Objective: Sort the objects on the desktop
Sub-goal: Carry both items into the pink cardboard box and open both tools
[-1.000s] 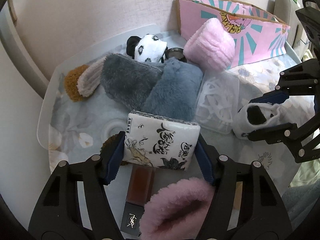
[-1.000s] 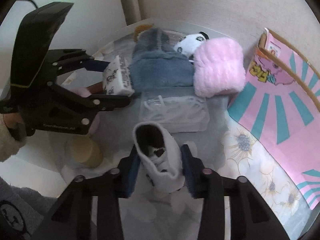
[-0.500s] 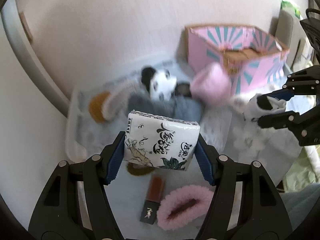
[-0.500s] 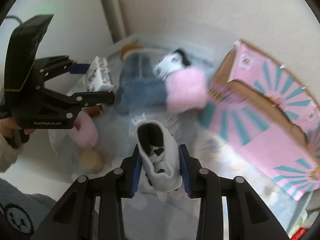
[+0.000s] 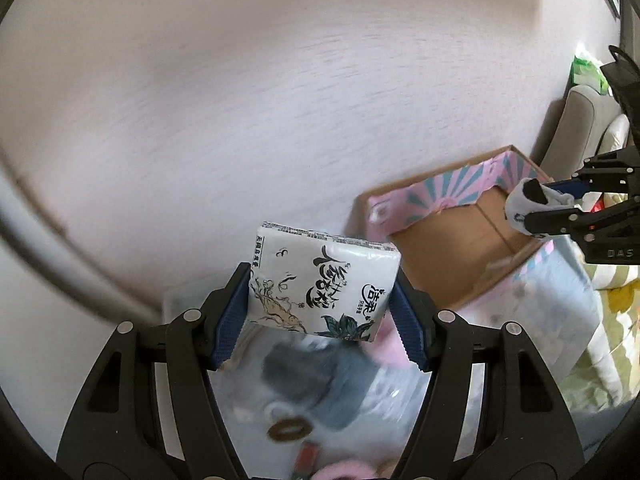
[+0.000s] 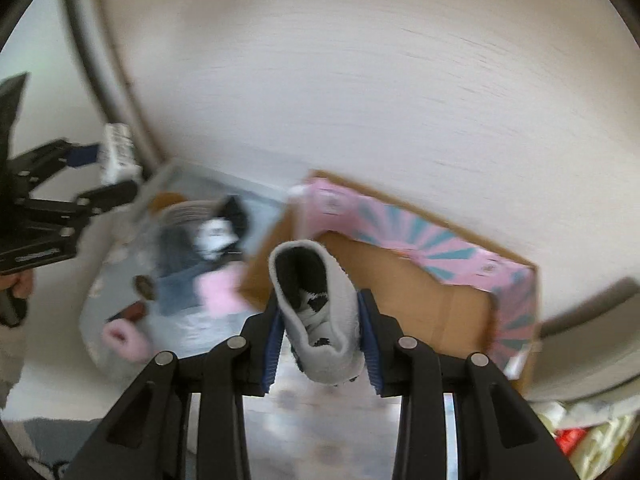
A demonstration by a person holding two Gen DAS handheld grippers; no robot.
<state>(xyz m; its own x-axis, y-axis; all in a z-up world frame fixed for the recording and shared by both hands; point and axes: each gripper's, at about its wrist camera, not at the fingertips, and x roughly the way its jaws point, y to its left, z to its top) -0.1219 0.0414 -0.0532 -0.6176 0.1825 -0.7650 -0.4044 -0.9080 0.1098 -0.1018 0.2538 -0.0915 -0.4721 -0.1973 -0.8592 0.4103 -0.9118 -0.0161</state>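
Both lifted off tray: left jaws grip glossy tissue pack (image 5: 320, 276), right jaws fuzzy sock (image 6: 320, 312).

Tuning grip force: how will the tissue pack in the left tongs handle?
The tissue pack probably squashes easily: soft and film-wrapped. It looks light, held level in the left tongs by its sides alone. The glossy wrap may slip.
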